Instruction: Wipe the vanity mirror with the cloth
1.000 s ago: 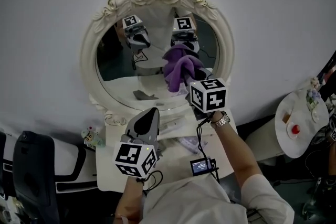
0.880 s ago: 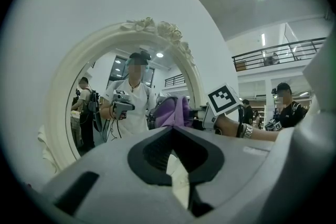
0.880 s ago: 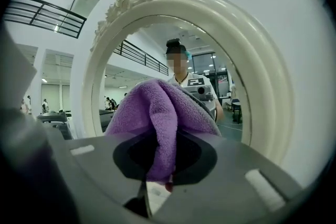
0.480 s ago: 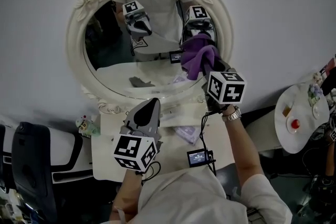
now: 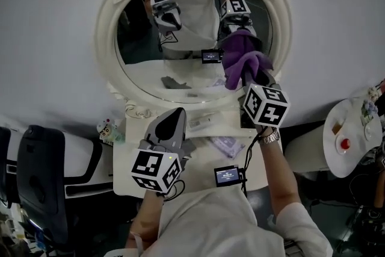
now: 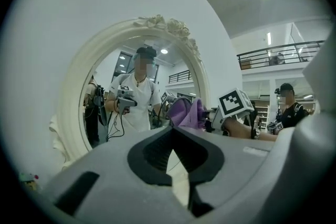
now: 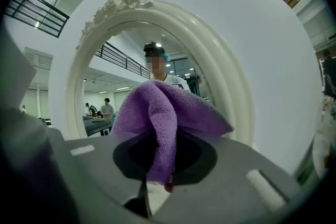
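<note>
The oval vanity mirror [image 5: 106,27] has a white ornate frame and stands against a pale wall. My right gripper [image 5: 251,74] is shut on a purple cloth [image 5: 242,58] and presses it against the right side of the glass. In the right gripper view the cloth [image 7: 164,113] bunches out of the right gripper [image 7: 157,182], with the mirror frame [image 7: 223,78] just behind it. My left gripper [image 5: 175,114] is shut and holds nothing, pointing at the mirror's lower rim. The left gripper view shows the left gripper [image 6: 174,131] low before the mirror [image 6: 71,113], with the cloth [image 6: 186,113] to the right.
A white vanity top [image 5: 123,180] carries a small screen device [image 5: 227,176] with cables, a flat packet [image 5: 225,144] and a small figurine [image 5: 106,128]. A black chair [image 5: 36,171] stands at the left. At the right is a round white side table [image 5: 334,150] with small items.
My right gripper has carried the cloth across the glass toward the mirror's right edge. The left gripper has stayed low at the lower rim. The head view has shifted.
</note>
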The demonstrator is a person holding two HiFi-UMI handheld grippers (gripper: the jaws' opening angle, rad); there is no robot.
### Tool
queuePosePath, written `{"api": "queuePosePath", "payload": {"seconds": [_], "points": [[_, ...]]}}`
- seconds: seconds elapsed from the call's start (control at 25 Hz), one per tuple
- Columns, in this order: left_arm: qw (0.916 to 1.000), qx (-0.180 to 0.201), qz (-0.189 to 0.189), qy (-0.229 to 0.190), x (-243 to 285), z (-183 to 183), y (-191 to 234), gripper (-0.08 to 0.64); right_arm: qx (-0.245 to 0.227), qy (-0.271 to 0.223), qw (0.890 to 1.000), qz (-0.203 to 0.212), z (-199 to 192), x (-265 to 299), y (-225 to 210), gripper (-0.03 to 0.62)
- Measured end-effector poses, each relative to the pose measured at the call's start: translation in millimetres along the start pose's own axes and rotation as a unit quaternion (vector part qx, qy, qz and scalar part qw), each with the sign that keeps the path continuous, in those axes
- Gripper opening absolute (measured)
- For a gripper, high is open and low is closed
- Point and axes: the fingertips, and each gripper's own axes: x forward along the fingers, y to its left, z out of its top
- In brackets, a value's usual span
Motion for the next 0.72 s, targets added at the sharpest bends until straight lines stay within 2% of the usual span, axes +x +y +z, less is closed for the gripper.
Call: {"api": "queuePosePath", "payload": {"seconds": [0.2,0.48,0.72], "points": [[0.9996,-0.005,0.029,0.003,-29,-3,36,0.000,-0.009,0.030,0.997,0.069,-35,20,97,0.060],[0.9965,-0.009,0.083,-0.004,-84,-3,94,0.002,-0.032,0.062,0.986,0.151,-76,50,229,0.060],[0.9924,-0.018,0.121,-0.005,-110,-18,125,0.001,-0.048,0.072,0.980,0.180,-98,72,281,0.060]]}}
